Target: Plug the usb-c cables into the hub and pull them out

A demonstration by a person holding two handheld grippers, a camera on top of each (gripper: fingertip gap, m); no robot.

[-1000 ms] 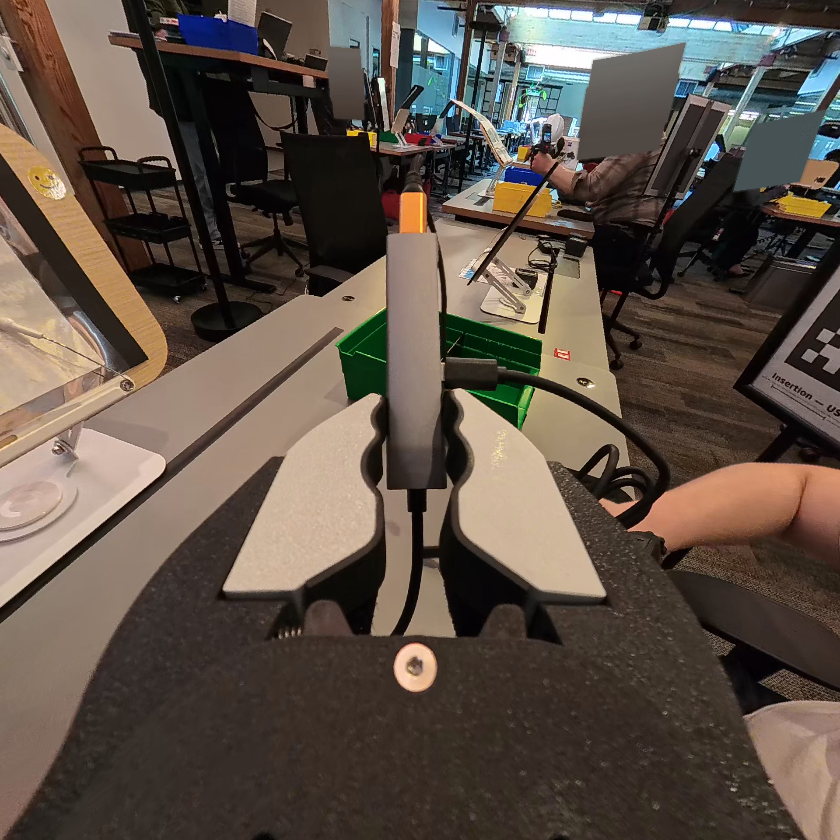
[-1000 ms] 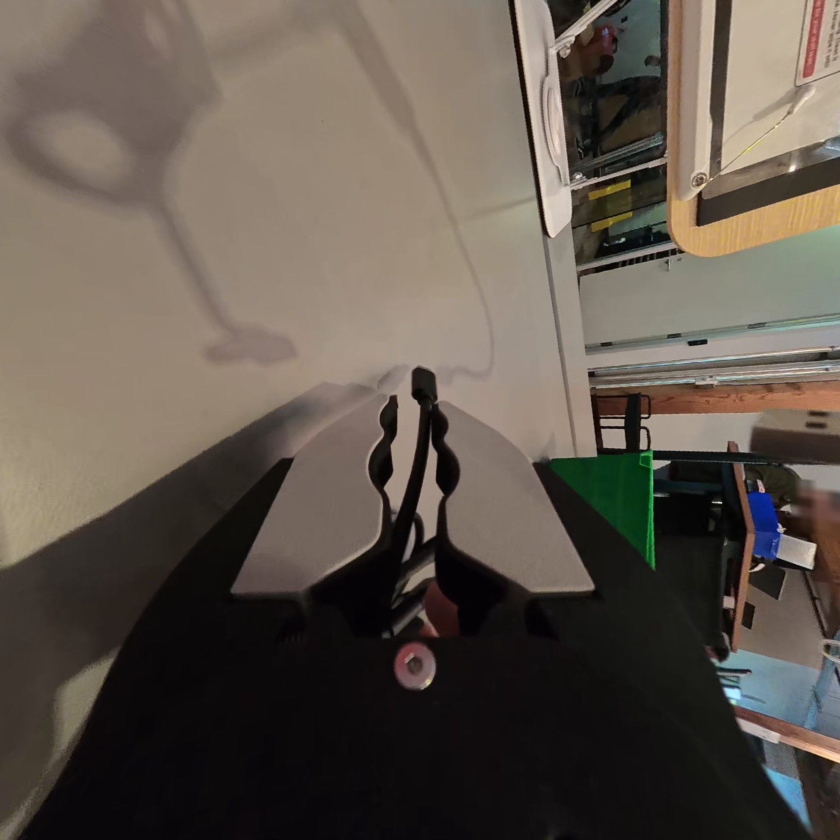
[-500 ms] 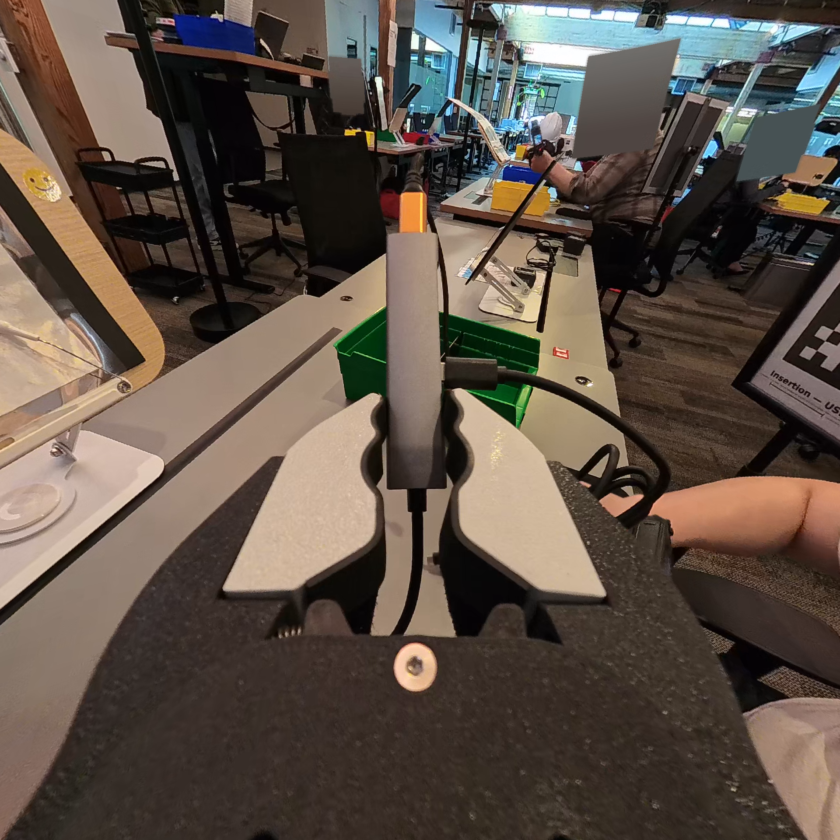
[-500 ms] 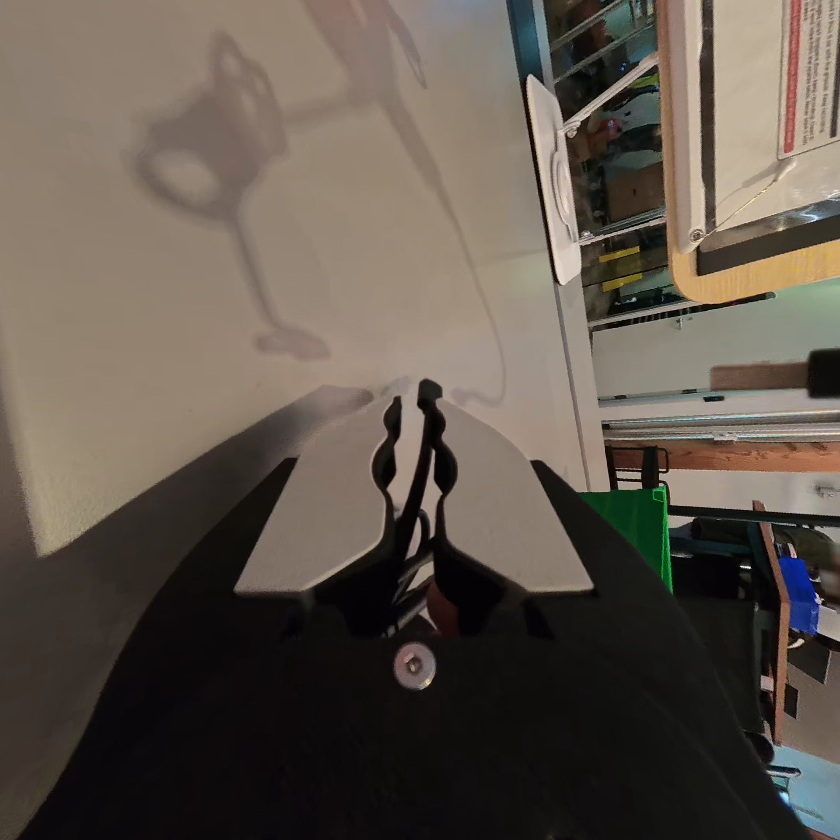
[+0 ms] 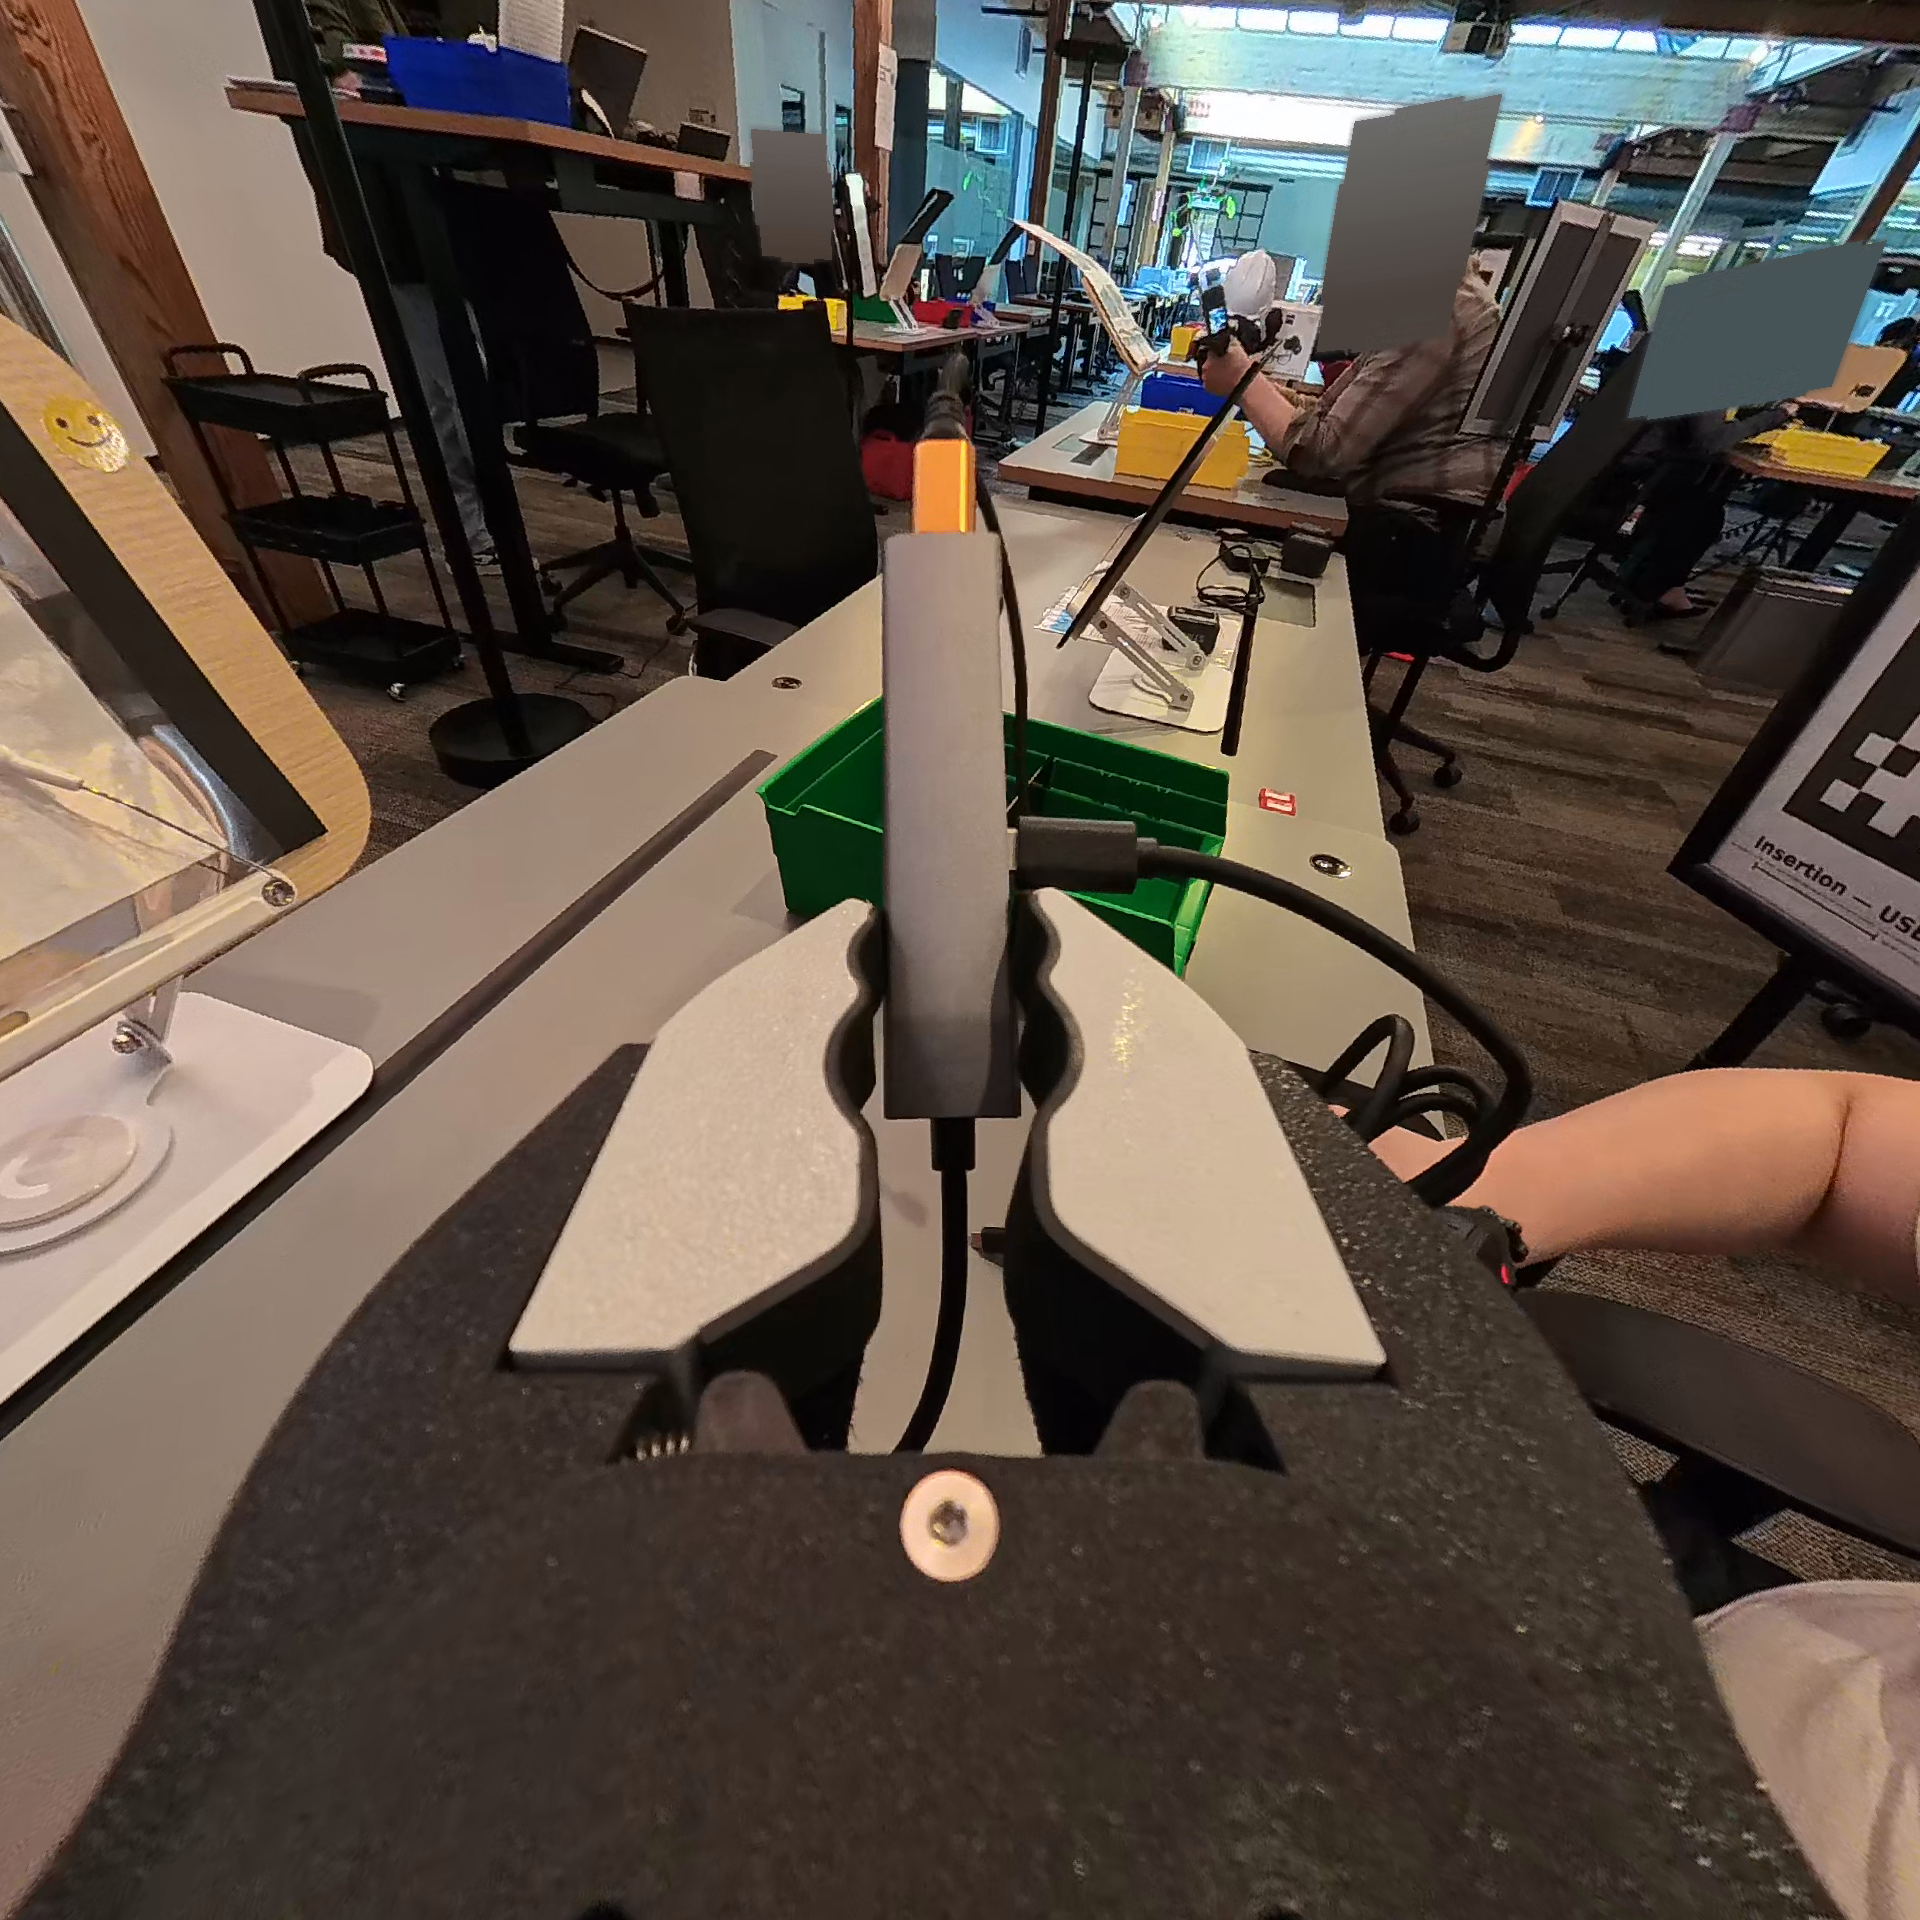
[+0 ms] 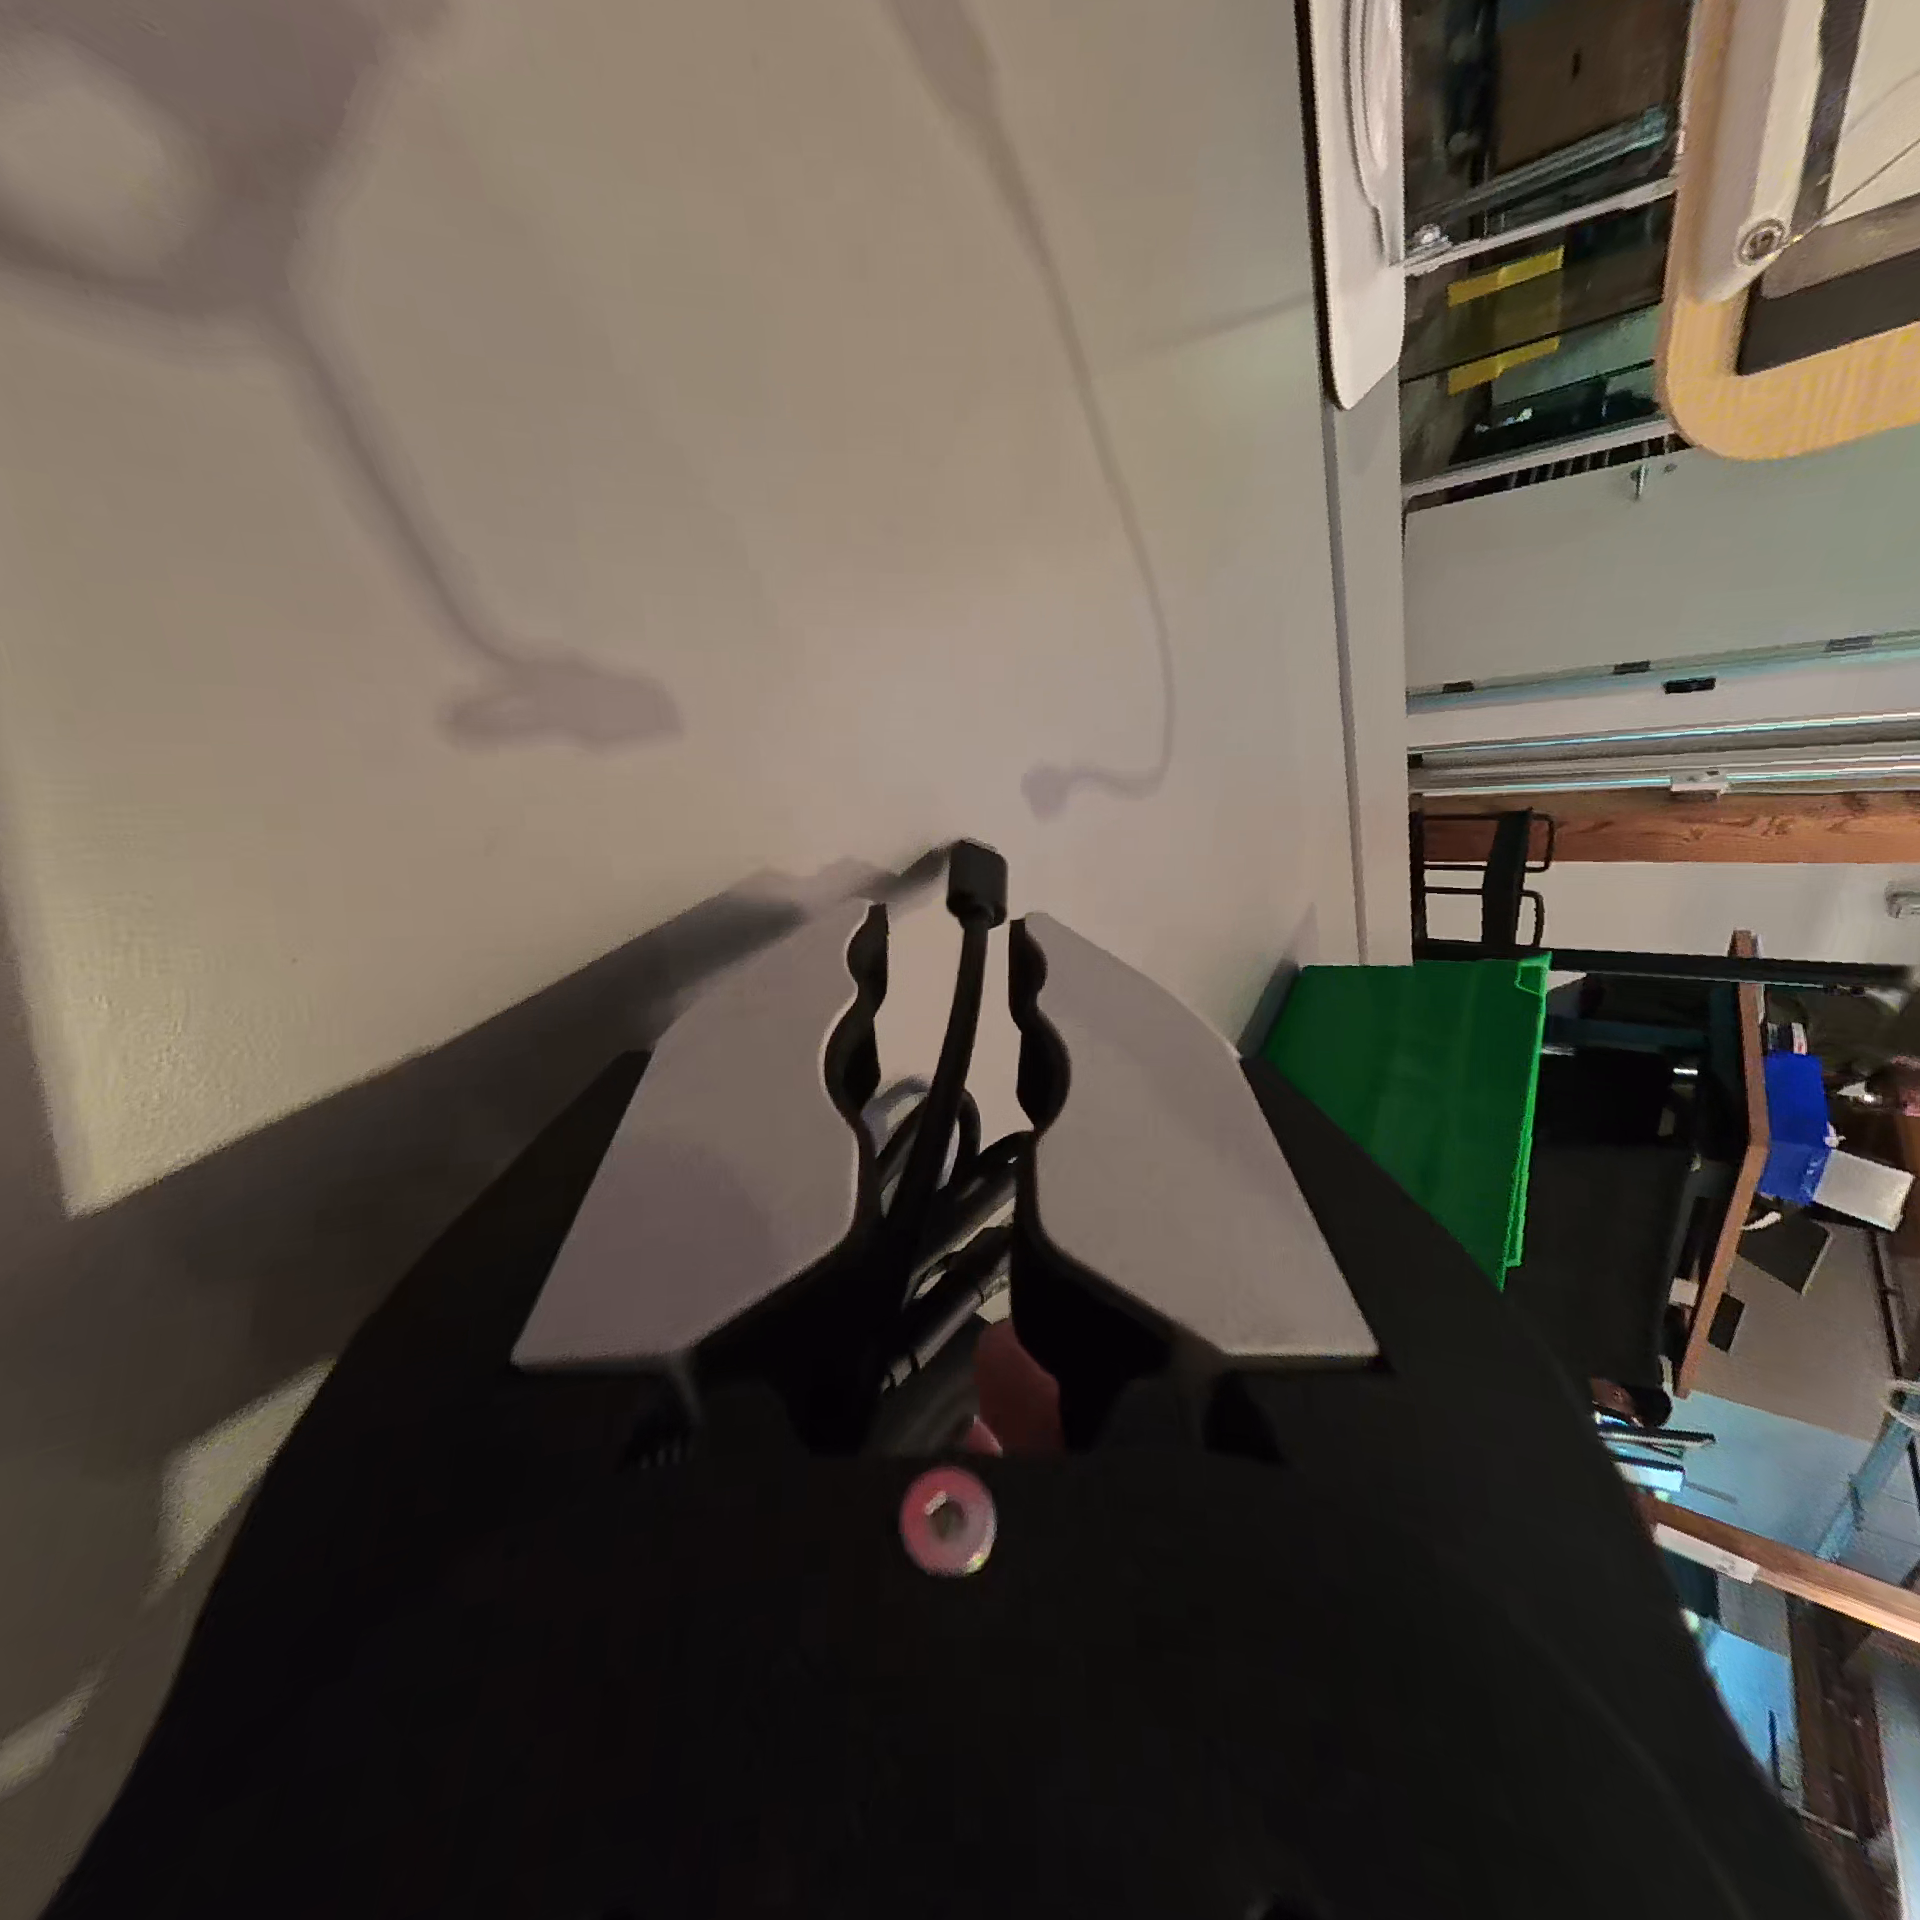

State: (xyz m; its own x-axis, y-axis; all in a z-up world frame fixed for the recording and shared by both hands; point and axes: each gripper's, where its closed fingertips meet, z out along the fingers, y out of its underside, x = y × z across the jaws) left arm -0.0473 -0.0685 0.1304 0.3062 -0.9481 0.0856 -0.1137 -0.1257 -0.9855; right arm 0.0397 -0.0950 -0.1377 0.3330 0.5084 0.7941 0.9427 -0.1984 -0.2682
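Observation:
In the left wrist view my left gripper (image 5: pixel 948 914) is shut on the dark grey hub (image 5: pixel 940 727) and holds it upright above the grey table (image 5: pixel 520 935). A black USB-C plug (image 5: pixel 1075 847) sits in the hub's right side, and its cable loops down to the right. An orange plug (image 5: pixel 942 483) sticks out of the hub's top. The hub's own lead hangs between the fingers. In the blurred right wrist view my right gripper (image 6: pixel 948 920) is open close to the tabletop. A black cable runs loose between its fingers, with its plug (image 6: pixel 977 878) just past the tips.
A green bin (image 5: pixel 831 821) stands behind the hub and shows in the right wrist view (image 6: pixel 1413 1091). A tablet stand with a white base (image 5: pixel 156 1122) is at the left. A forearm (image 5: pixel 1662 1153) reaches in from the right. A marker board (image 5: pixel 1849 831) stands beside the table. My hands' fingertips stand some 30 cm from each other.
My right gripper's jaws have spread apart and the cable now lies loose between them; the view has shifted and blurred. My left gripper and the hub have not moved.

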